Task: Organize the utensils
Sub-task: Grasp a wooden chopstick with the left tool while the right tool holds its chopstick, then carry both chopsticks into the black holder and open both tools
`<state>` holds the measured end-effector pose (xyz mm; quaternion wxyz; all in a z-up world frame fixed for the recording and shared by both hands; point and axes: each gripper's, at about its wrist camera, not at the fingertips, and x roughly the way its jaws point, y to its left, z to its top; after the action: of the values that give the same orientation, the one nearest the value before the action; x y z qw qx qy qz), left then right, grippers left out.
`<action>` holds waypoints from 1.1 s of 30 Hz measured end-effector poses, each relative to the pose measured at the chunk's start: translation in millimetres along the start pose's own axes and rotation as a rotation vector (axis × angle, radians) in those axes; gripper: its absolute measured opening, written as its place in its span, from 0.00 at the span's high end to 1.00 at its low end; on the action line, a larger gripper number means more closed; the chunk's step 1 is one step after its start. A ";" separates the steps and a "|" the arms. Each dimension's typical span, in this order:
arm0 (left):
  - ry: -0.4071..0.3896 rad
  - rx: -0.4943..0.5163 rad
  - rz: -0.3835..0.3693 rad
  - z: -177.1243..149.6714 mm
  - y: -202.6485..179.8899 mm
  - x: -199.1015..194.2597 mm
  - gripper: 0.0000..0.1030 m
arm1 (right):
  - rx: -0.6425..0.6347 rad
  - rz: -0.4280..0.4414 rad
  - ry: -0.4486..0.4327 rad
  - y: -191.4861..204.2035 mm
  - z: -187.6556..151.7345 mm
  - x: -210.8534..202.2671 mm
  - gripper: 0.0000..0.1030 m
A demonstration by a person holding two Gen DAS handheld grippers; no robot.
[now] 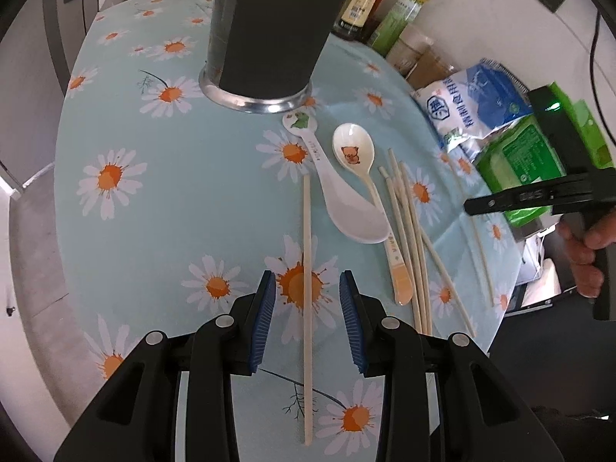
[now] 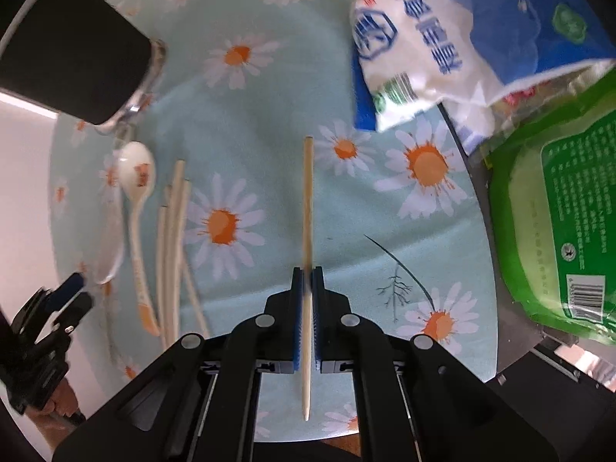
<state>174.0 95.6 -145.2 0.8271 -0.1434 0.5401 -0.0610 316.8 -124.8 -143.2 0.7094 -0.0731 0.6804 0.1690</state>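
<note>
My left gripper (image 1: 308,292) is open, its blue pads on either side of a single cream chopstick (image 1: 307,269) lying on the daisy tablecloth. Two white spoons (image 1: 352,154) and several more chopsticks (image 1: 412,238) lie just to its right. A dark utensil holder with a steel base (image 1: 265,38) stands behind them. My right gripper (image 2: 308,281) is shut on another chopstick (image 2: 308,211), held above the cloth; it also shows in the left wrist view (image 1: 477,206). The spoons (image 2: 136,177) and the chopstick bundle (image 2: 171,238) lie to its left.
Sauce bottles (image 1: 365,4) stand at the table's back edge. A white and blue bag (image 2: 442,38) and a green packet (image 2: 558,211) lie at the right. The table's edge (image 1: 496,331) runs close on the right side.
</note>
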 end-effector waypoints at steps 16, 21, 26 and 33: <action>0.209 0.111 0.146 21.7 -21.9 32.4 0.83 | -0.059 0.222 -0.103 -10.6 -3.7 -49.0 0.95; 0.233 0.099 0.172 26.9 -18.4 33.7 0.96 | -0.106 0.260 -0.110 3.3 -10.0 -55.0 0.95; 0.211 0.054 0.156 29.3 -13.2 31.9 0.97 | -0.160 0.297 -0.101 19.4 -8.4 -56.0 0.95; 0.160 -0.015 0.170 18.0 -7.4 20.1 0.97 | -0.237 0.339 -0.106 35.4 -1.7 -58.3 0.95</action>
<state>199.0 86.5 -153.9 0.7825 -0.0977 0.6149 0.0023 302.1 -100.5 -81.2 0.6919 -0.0318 0.6201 0.3684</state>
